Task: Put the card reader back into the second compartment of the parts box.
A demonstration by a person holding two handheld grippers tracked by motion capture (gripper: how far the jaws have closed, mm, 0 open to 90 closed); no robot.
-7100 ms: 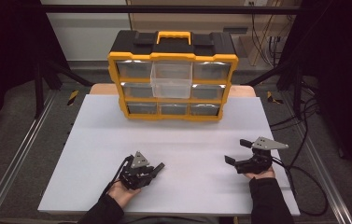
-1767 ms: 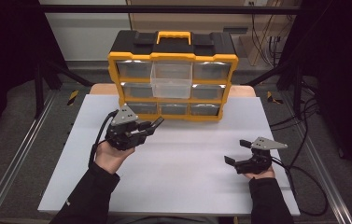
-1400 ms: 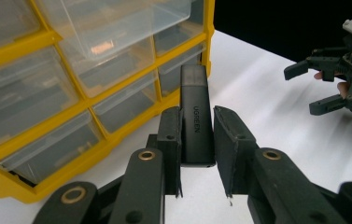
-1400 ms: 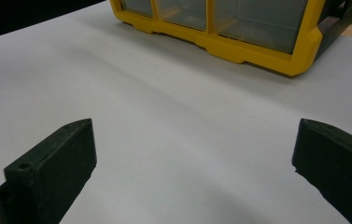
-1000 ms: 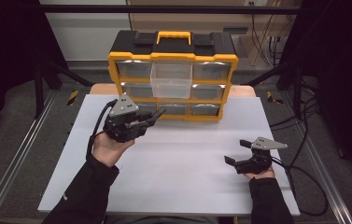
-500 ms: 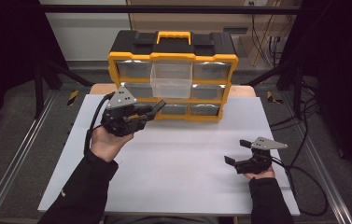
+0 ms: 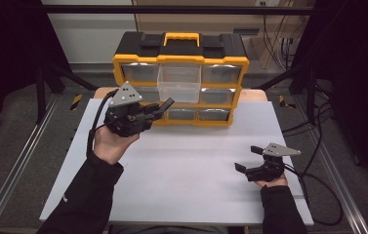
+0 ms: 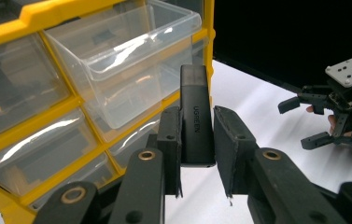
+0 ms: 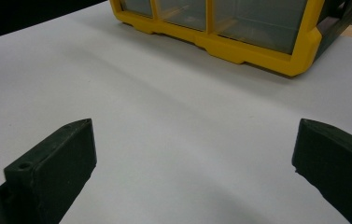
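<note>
Left gripper (image 7: 158, 109): pinching black stick (image 8: 195, 116), just in front of box's (image 7: 181, 58) pulled-out drawer (image 7: 179, 84).
Right gripper (image 7: 248, 159): jaws wide apart, well away from box, bare table (image 7: 186, 165) around.

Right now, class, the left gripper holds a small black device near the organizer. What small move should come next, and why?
Probably carry the left gripper a little forward and up, over the pulled-out clear drawer. Its fingers clamp the black device, which sits just in front of and below that drawer's rim. The drawer looks open and empty, so it seems the likely drop spot.
</note>
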